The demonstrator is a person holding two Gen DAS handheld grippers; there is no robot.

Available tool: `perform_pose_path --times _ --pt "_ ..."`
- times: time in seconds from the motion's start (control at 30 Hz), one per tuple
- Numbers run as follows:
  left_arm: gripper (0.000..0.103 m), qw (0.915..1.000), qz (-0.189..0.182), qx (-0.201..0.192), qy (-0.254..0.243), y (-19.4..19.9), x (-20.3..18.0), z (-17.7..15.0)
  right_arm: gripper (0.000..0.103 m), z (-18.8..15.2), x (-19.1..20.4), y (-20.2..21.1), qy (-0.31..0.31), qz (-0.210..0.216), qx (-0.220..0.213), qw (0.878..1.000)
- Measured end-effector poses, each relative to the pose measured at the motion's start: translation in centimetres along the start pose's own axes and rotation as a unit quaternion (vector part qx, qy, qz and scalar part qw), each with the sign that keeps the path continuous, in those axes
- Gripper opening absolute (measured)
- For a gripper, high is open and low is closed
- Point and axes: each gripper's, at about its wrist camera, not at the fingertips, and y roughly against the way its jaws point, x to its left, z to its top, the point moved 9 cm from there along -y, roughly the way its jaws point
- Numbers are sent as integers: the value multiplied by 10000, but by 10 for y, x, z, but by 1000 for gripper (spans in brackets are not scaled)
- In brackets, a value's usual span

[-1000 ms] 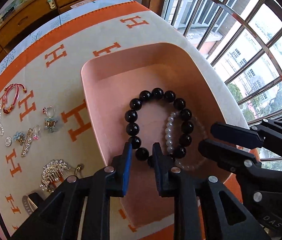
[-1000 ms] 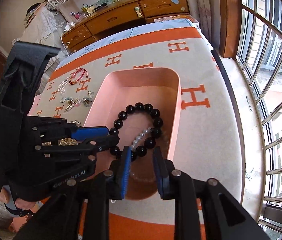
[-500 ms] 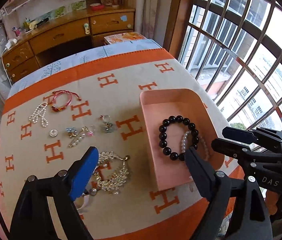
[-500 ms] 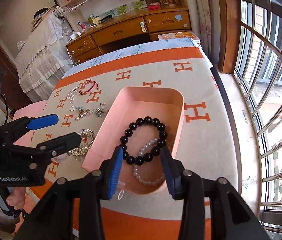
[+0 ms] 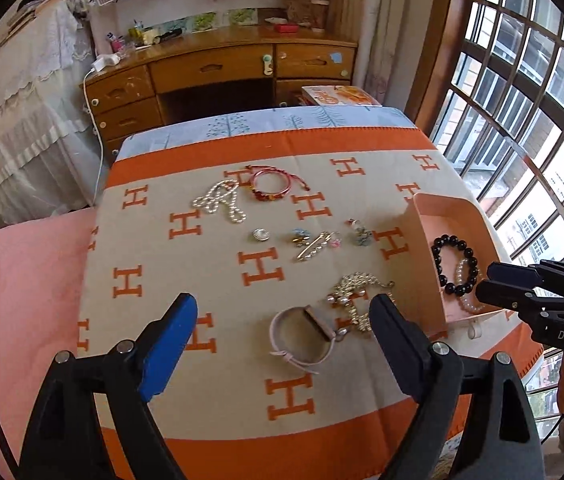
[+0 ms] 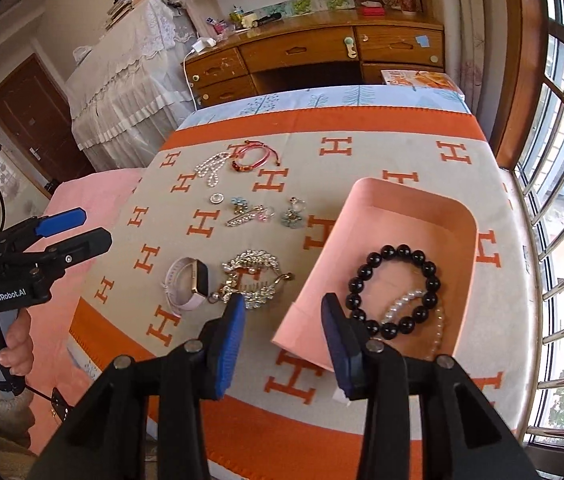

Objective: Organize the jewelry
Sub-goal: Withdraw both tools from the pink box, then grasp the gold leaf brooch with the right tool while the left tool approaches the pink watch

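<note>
A pink tray (image 6: 433, 216) at the right of the blanket holds a black bead bracelet (image 6: 395, 290) and a pearl bracelet (image 6: 401, 304); the tray also shows in the left wrist view (image 5: 427, 264). Loose on the blanket lie a pink-strapped watch (image 5: 301, 334), a gold rhinestone piece (image 5: 355, 292), a gold clip (image 5: 313, 246), small charms, a silver ring (image 5: 260, 234), a pearl strand (image 5: 220, 200) and a red bangle (image 5: 272, 184). My left gripper (image 5: 282, 336) is open and empty, high above the watch. My right gripper (image 6: 283, 336) is open and empty over the tray's near left corner.
The orange and beige H-patterned blanket (image 5: 186, 264) covers the table. A pink cushion (image 5: 14, 288) lies to the left. A wooden desk (image 5: 218, 68) stands behind, and a barred window (image 5: 521, 120) runs along the right.
Both grippers have opened and drawn up and back from the tray. The left one swung left over the loose jewelry. The black bracelet stays in the tray.
</note>
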Motion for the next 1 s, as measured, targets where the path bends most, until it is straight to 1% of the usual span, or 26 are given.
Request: perform_pose_path --times 0.1,0.2,0.3,0.37,0.47,0.53,0.57,0.63,0.73,0.8,0.83,0.87,0.93,1.0 --pt "87 9998 161 92 59 -2 21 -9 40 6 19 -12 136 75 173 9997" --pt "87 9995 151 278 91 -14 31 -22 40 11 36 -28 204 136 362 9990" --pt "87 9978 129 629 139 -37 36 -40 40 13 48 -50 147 234 633 9976" --pt "86 9961 -14 863 198 -53 34 -54 40 13 52 -65 133 273 813 9962" --pt "78 9936 -176 1095 216 -72 29 -72 40 12 54 -89 98 121 1053 9943" --pt "73 9918 -316 1215 250 -79 25 -81 40 9 55 -102 101 100 1205 9926" --pt "72 9911 -377 1252 267 -82 23 -85 40 8 54 -108 80 77 1291 9916" --pt "64 9899 -499 1294 283 -84 18 -91 40 7 54 -118 69 47 1398 9901" --pt "63 9887 -632 1320 321 -85 15 -97 39 8 56 -129 206 -61 1452 9892" --pt "62 9882 -677 1329 349 -84 15 -98 36 7 57 -136 289 -123 1538 9876" --pt "62 9879 -705 1327 371 -83 15 -98 32 6 57 -138 321 -149 1597 9865" --pt "62 9878 -730 1322 389 -83 14 -99 31 5 58 -141 344 -171 1660 9854" --pt "62 9877 -765 1297 417 -82 15 -98 30 3 58 -145 395 -221 1748 9836" --pt "62 9876 -789 1275 454 -81 15 -96 30 3 59 -146 489 -280 1740 9831"
